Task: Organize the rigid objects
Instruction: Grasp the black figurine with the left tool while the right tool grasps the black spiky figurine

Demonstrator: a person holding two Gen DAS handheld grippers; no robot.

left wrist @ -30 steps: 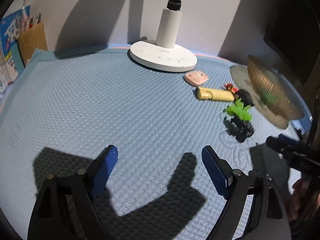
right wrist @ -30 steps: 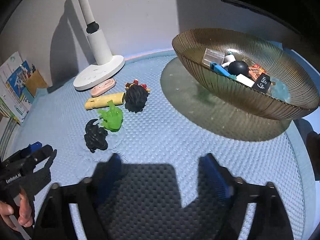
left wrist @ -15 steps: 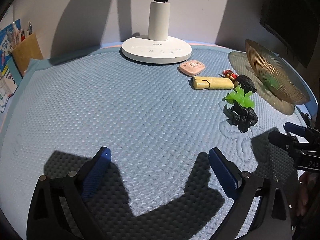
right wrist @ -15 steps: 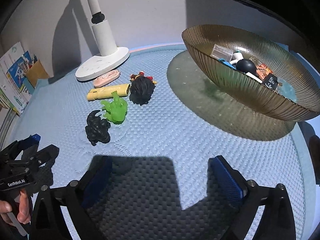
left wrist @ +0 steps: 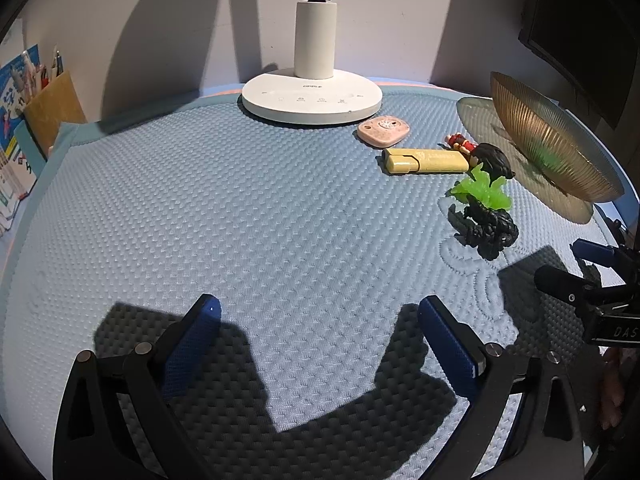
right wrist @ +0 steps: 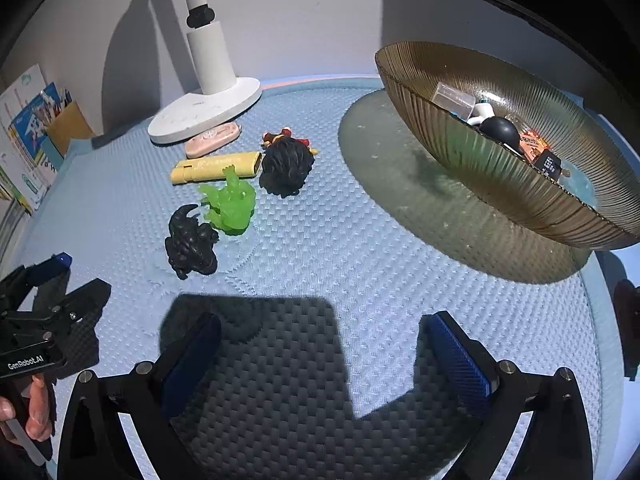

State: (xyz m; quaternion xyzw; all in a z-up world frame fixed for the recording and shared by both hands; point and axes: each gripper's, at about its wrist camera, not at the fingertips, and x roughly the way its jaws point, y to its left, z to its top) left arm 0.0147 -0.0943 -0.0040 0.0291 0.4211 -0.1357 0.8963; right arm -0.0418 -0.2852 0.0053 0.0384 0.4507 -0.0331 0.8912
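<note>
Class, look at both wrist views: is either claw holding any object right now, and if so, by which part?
Nothing is held. The left claw and the right claw are both open over the blue textured mat, with only mat between their fingers.

Left claw: jaws spread wide, nothing between the blue pads. Right claw: likewise spread and empty. A hand, probably the left, grips its handle.
</note>
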